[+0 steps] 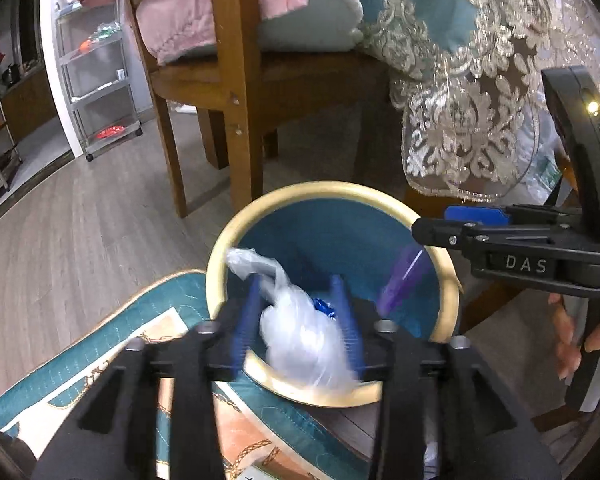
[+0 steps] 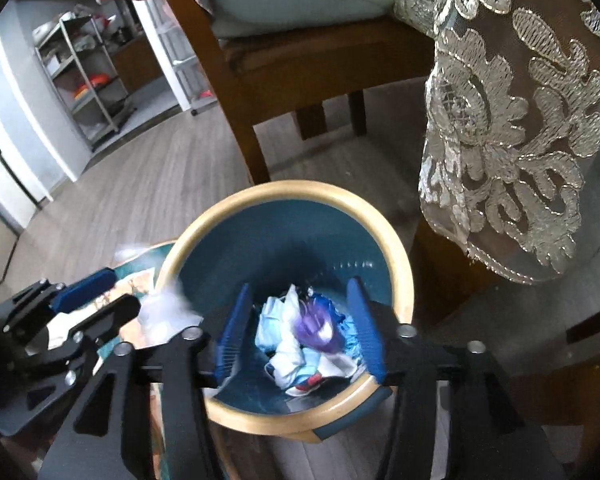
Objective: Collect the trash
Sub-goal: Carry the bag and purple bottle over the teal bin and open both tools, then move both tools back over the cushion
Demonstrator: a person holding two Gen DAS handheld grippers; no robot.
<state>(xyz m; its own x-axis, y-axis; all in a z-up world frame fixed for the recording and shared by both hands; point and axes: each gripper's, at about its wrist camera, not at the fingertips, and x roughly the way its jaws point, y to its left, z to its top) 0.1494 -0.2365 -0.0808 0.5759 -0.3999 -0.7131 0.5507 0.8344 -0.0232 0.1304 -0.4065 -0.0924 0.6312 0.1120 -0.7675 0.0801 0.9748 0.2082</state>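
1. The clear plastic bag sits between the blue fingers of the left gripper, right over the near rim of the bin. The picture is blurred there, so I cannot tell whether the fingers grip the bag or have just let it go; the gap looks fairly wide.
2. The bag's tail trails up over the left side of the rim. In my judgement the release should come only once the whole bag is inside the ring, or that tail may catch and drape over the edge.
3. The right gripper hovers over the bin with its fingers spread apart and nothing between them. A purple wrapper appears below it among the white and blue scraps in the bin.
4. Both grippers crowd the same opening, so drawing the right one aside would give the left room.
5. Around the bin: a patterned rug to the left, a wooden chair behind, and a lace cloth hanging close on the right. Keep clear of that lace when lifting away.
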